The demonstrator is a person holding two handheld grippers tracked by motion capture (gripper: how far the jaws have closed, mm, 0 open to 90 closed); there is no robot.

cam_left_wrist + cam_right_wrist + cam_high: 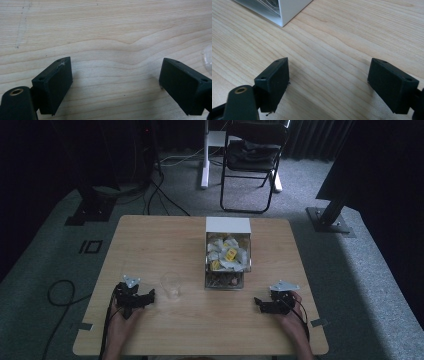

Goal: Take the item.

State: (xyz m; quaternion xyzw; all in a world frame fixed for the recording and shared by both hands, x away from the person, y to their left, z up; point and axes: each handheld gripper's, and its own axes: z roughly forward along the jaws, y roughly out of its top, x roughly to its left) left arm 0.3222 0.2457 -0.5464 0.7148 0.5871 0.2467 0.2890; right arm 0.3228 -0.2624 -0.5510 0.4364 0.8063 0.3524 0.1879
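A clear plastic cup [171, 284] stands on the wooden table [150, 240], left of a white-topped clear box [228, 251] that holds several small packets, some white and some yellow. My left gripper [149, 296] rests near the table's front left, just left of the cup, and is open with nothing between its jaws. The cup's rim [208, 57] shows at the right edge of the left gripper view. My right gripper [258, 303] lies at the front right, below the box, also open and empty. The box's white corner [287, 10] appears at the top of the right gripper view.
A black folding chair [252, 160] and a white stand [206, 155] are on the grey carpet beyond the table. Cables [160, 190] trail over the floor at the left. Bare wood [210, 320] lies between the two grippers.
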